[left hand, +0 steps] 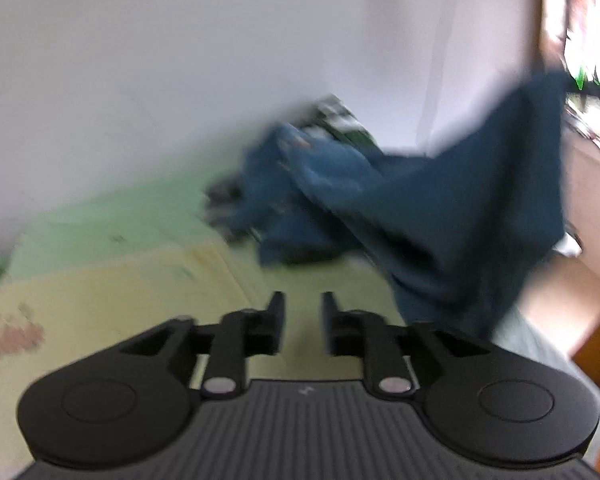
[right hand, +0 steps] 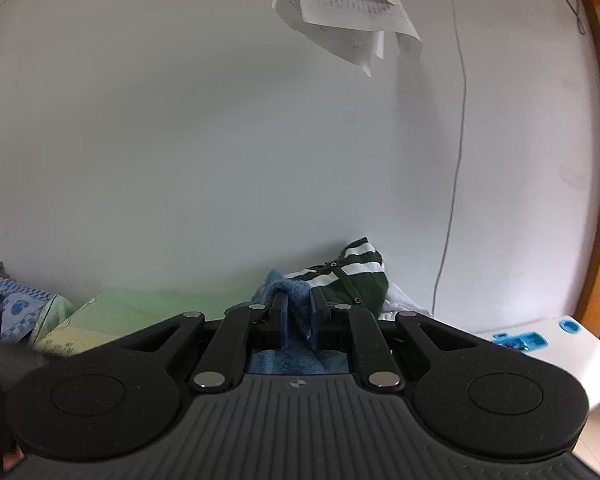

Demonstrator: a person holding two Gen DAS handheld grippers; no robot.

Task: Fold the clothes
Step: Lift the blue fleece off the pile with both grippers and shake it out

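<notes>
Between the pads of my right gripper (right hand: 299, 312) sits a fold of the blue garment (left hand: 440, 216), pinched tight and lifted at one end while the rest lies heaped on the green and yellow bedsheet (left hand: 140, 264). My left gripper (left hand: 303, 312) hangs parted and empty above the sheet, near the striped green garment (right hand: 360, 276) by the wall (right hand: 220, 160).

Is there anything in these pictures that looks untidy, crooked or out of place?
Yes. The white printed paper sheets on the wall hang crooked, curling away from it. A green-and-white striped garment lies crumpled against the wall. The dark blue cloth is stretched up unfolded; the right gripper is shut on it, the left gripper empty.
</notes>
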